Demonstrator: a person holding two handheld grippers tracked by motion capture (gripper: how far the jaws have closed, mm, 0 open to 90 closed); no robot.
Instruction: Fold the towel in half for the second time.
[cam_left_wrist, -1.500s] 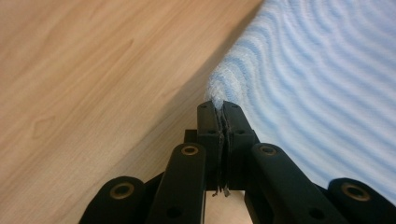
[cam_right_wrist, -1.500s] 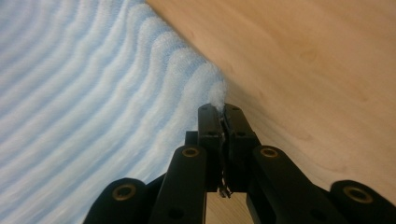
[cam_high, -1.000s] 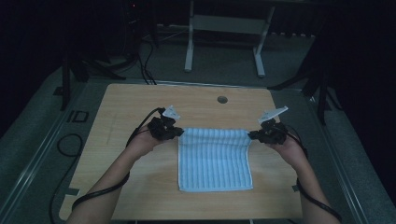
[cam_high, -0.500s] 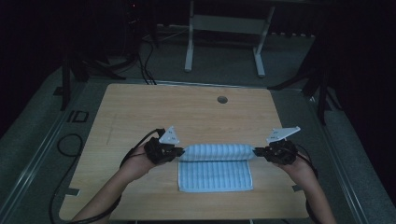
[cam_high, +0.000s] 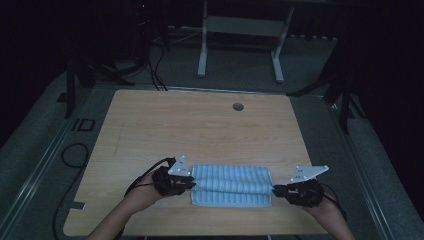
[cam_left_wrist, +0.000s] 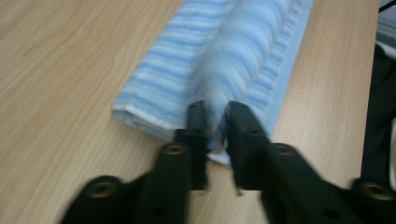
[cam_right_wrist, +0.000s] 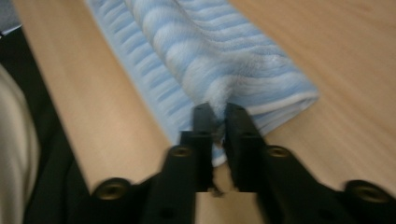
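Observation:
A light-blue striped towel (cam_high: 231, 185) lies folded into a narrow band near the front of the wooden table (cam_high: 200, 125). My left gripper (cam_high: 191, 184) is at its left end and my right gripper (cam_high: 275, 190) at its right end, both low over the table. In the left gripper view the jaws (cam_left_wrist: 217, 112) stand slightly apart, with the towel's (cam_left_wrist: 177, 79) folded edge between them. The right gripper view shows the same: its jaws (cam_right_wrist: 217, 114) have a narrow gap around the towel's (cam_right_wrist: 224, 51) edge. Both pairs of jaws have just been opening.
A round cable hole (cam_high: 238, 106) sits near the table's far edge. Bare wood stretches behind the towel. A white metal stand (cam_high: 240, 30) is on the floor beyond the table. A black cable (cam_high: 75, 155) lies on the floor at the left.
Both hands came toward the table's near edge and sank, carrying the towel's far edge over onto itself. The towel went from a flat spread to a narrow folded band. Both jaws parted a little.

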